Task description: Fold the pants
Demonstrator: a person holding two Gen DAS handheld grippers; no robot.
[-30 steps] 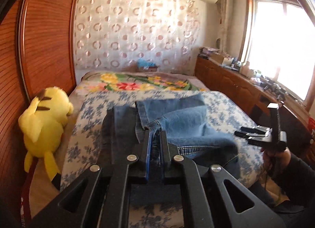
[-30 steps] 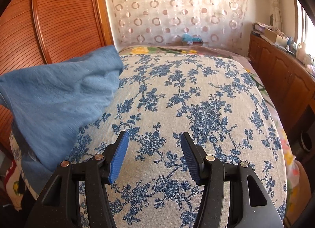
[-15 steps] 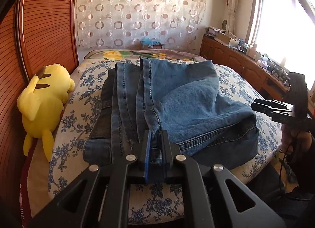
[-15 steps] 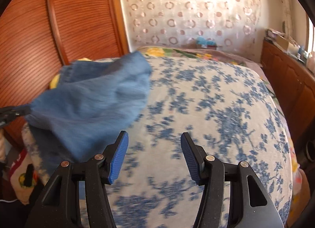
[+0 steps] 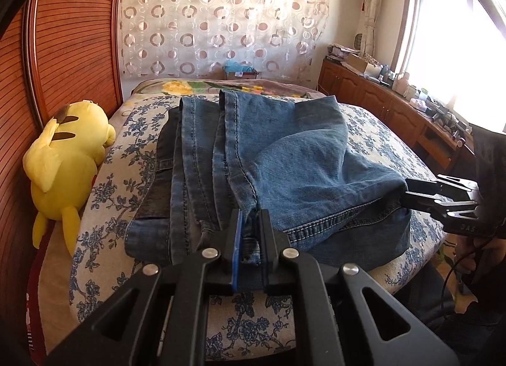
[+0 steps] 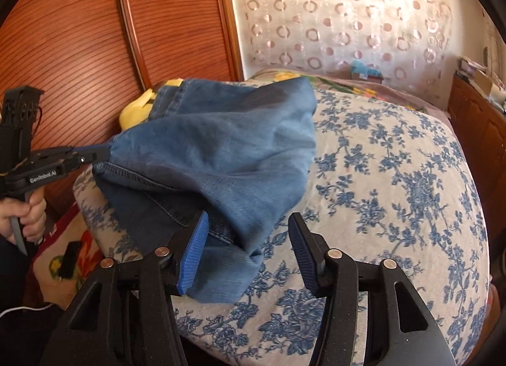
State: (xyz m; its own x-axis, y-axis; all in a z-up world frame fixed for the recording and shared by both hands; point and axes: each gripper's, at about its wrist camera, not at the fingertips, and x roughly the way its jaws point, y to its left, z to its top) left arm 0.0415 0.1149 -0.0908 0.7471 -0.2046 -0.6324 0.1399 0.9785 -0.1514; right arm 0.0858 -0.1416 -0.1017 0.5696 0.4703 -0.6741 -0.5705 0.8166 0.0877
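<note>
Pinching jeans (image 5: 303, 170) hem on bed (image 6: 395, 176), left tool (image 5: 249, 233) clamps; right tool (image 6: 249, 249), jaws just narrowing, straddles denim corner, not gripping.

Daylight floods in from the window (image 5: 442, 49) on the right of the left wrist view, blown out to plain white there, and it washes the curtain (image 6: 348, 18) pale in the right wrist view. The bed (image 5: 379, 144) is evenly bright; shadows are soft. Both views bulge and bend toward dark, rounded corners (fisheye lenses). The jeans (image 6: 221, 151) look slightly smeared in the right wrist view.
</note>
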